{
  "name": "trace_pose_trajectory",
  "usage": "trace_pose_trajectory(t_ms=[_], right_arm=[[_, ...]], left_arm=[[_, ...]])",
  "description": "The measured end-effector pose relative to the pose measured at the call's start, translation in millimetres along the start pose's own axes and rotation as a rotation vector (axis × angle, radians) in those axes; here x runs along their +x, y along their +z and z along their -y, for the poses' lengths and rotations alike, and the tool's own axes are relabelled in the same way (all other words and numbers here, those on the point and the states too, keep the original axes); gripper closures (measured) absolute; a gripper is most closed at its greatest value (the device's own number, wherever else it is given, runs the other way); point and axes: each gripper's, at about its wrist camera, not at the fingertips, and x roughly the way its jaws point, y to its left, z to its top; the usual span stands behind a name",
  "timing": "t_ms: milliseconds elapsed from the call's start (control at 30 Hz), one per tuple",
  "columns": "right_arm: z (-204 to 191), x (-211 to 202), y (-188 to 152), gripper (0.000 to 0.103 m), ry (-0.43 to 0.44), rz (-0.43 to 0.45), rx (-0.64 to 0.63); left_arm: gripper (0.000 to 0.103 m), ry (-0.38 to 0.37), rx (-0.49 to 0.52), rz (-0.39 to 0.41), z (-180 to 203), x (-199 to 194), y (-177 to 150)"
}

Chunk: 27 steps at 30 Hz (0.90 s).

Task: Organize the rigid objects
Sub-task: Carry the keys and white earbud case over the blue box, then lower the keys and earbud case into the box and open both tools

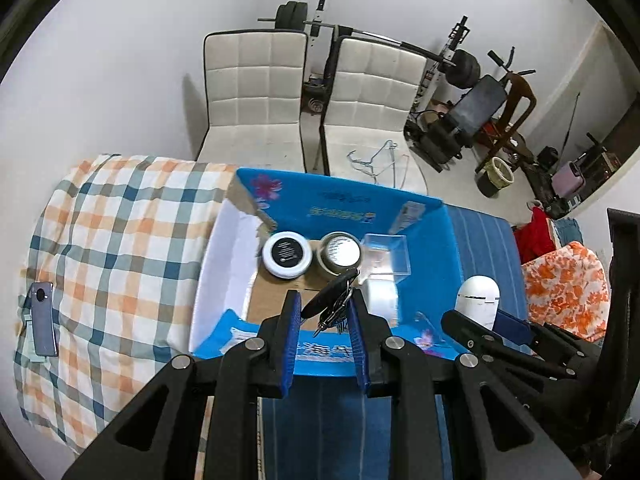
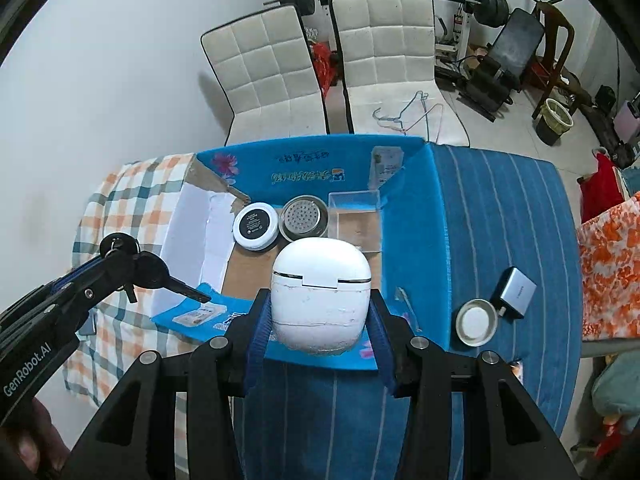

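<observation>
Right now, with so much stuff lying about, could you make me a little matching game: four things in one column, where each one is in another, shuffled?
Things:
1. bunch of keys
2. white case
3. phone
4. black-lidded tin

Places:
A. inside the blue box
B. in the right claw
C. on the checked cloth
D. in the left claw

Pairs: 1-D, 2-B, 3-C, 4-A

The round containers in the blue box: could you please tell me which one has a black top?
The white-rimmed round tin at the left has the black top; the metal one beside it shows a perforated silver face.
</observation>
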Motion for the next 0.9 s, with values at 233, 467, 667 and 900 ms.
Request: trace_pose_trajectory(t_ms=[233,467,667,900], right_arm=[[-7.4,95.6,-7.6,0.054,0.018,-0.144,-0.002],[-11.6,161.6,-10.7,0.054,0.058,-0.250,0.036],[-17.1,200.5,-11.7,0.054,0.047,-0.306,0.045],[-14.7,222.5,-13.7,0.053,-0.012,-0.348,0.063]], left_arm=[[0.082,-0.042,-0.068,-0.125,-40.0,63.7,7.4],[0.082,-0.108,-0.158,-0.325,-67.3,144.1,1.9],[0.082,-0.081,-0.137,-0.415,-72.0,180.4,-6.9],[0.082,-0.033,-0.091,-0.423,-71.2,182.4,-8.6]])
